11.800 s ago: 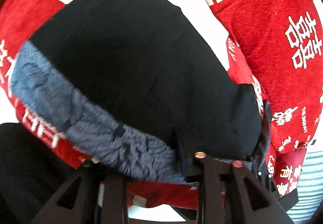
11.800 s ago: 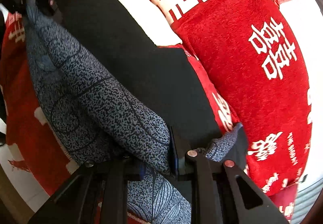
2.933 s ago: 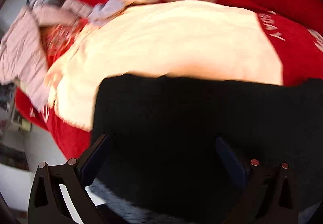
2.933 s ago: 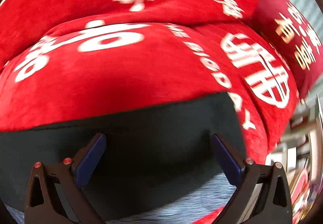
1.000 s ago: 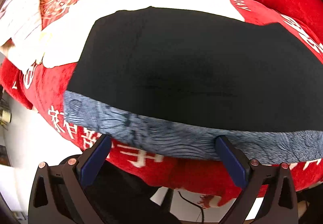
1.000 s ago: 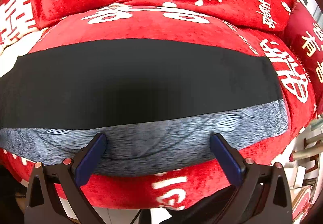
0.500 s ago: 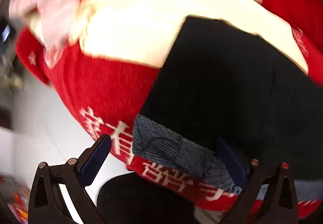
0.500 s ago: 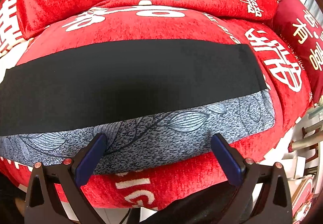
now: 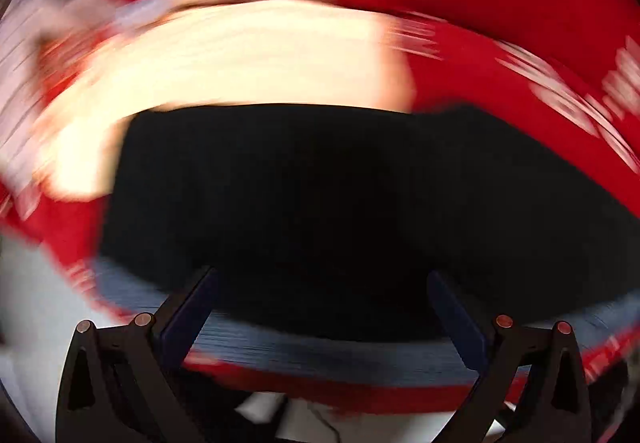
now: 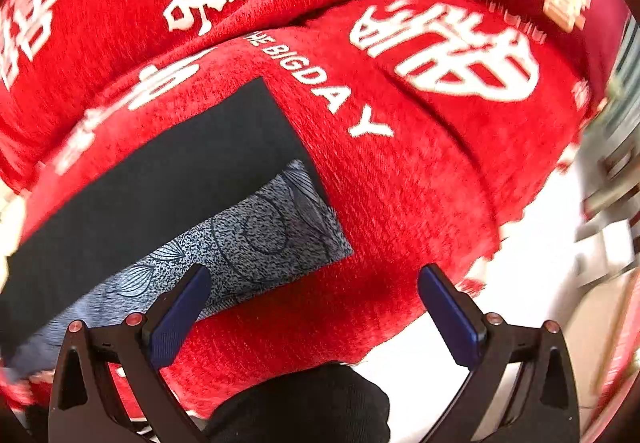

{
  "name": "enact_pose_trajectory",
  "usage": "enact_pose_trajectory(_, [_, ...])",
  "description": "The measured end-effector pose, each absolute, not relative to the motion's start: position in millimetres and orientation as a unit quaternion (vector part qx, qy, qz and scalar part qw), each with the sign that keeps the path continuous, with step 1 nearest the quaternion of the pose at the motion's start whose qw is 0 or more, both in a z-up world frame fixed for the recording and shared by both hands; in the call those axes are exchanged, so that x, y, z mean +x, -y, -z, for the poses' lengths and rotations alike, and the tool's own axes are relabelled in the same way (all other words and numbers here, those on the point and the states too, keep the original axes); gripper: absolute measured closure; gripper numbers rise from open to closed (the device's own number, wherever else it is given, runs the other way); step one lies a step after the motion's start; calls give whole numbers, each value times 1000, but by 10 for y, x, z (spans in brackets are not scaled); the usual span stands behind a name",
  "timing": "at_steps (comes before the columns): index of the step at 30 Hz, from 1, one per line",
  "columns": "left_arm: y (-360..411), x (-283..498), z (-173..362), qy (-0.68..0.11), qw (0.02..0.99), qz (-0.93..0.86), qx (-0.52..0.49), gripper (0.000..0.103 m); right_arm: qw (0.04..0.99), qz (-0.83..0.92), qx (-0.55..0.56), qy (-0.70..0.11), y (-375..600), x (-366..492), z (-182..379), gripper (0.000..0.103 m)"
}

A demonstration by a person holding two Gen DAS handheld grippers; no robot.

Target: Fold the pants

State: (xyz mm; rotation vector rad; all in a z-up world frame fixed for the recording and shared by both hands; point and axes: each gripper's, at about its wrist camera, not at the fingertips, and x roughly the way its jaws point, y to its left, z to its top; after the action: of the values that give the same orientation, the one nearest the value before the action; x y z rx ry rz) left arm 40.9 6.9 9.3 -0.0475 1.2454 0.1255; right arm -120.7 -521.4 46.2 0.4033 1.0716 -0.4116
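Right gripper (image 10: 312, 307): jaws spread wide, nothing between the blue pads (image 10: 178, 317). It hovers over the front edge of the red cushion (image 10: 400, 183). The folded pants (image 10: 168, 179) lie ahead and to its left; the left pad overlaps the grey leaf-print layer near the strip's right-hand end.

Left gripper (image 9: 320, 319): jaws likewise wide apart, holding nothing. The view is heavily motion-blurred. The pants' black upper layer (image 9: 320, 203) fills the space straight ahead, with a grey-blue band along the near edge between the pads.

Pants: a long, narrow strip, black layer on top, grey patterned layer showing along the front. The long axis runs left to right along the cushion, across both grippers' line of approach. The right end is squared off in the right wrist view. The left end sits near a cream patch (image 9: 248, 63).

Judgement: one gripper stands near each end of the strip. A next fold would likely carry one end along the long axis toward the other.
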Motion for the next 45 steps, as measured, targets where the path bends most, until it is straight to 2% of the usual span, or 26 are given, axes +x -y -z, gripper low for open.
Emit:
enact_pose_trajectory(4, [1221, 505, -29, -599, 798, 56, 38, 0, 816, 153, 216, -514, 5351, -1299, -297, 0])
enact_pose_trajectory(11, [2538, 667, 115, -604, 781, 87, 131, 0, 840, 57, 199, -502, 5137, -1264, -197, 0])
enact_pose_trajectory(19, [3004, 1218, 50, -619, 779, 65, 77, 0, 855, 32, 184, -484, 5080, -906, -139, 0])
enact_pose_trajectory(24, [2892, 1086, 68, -631, 773, 44, 45, 0, 848, -7, 218, -483, 5128, -961, -137, 0])
enact_pose_trajectory(29, [2978, 683, 36, -615, 782, 54, 85, 0, 857, -23, 193, -477, 5020, -1037, -68, 0])
enact_pose_trajectory(34, [2944, 901, 37, -626, 777, 46, 52, 0, 872, -22, 193, -450, 5107, -804, -152, 2])
enact_pose_trajectory(35, [2937, 923, 37, -628, 775, 45, 51, 0, 874, -23, 191, -447, 5122, -769, -165, 8])
enact_pose_trajectory(36, [2941, 894, 23, -626, 776, 46, 55, 0, 874, -25, 187, -447, 5124, -749, -185, 26])
enact_pose_trajectory(37, [2933, 863, 13, -624, 778, 47, 56, 0, 874, -30, 183, -449, 5120, -737, -206, 37])
enact_pose_trajectory(38, [2919, 824, 6, -624, 778, 48, 56, 0, 872, -37, 187, -452, 5131, -746, -210, 52])
enact_pose_trajectory(39, [2873, 829, 11, -625, 777, 47, 53, 0, 868, -46, 198, -454, 5143, -765, -203, 58])
enact_pose_trajectory(45, [2870, 886, 32, -618, 783, 46, 55, 0, 860, -40, 248, -444, 5256, -732, -158, 59])
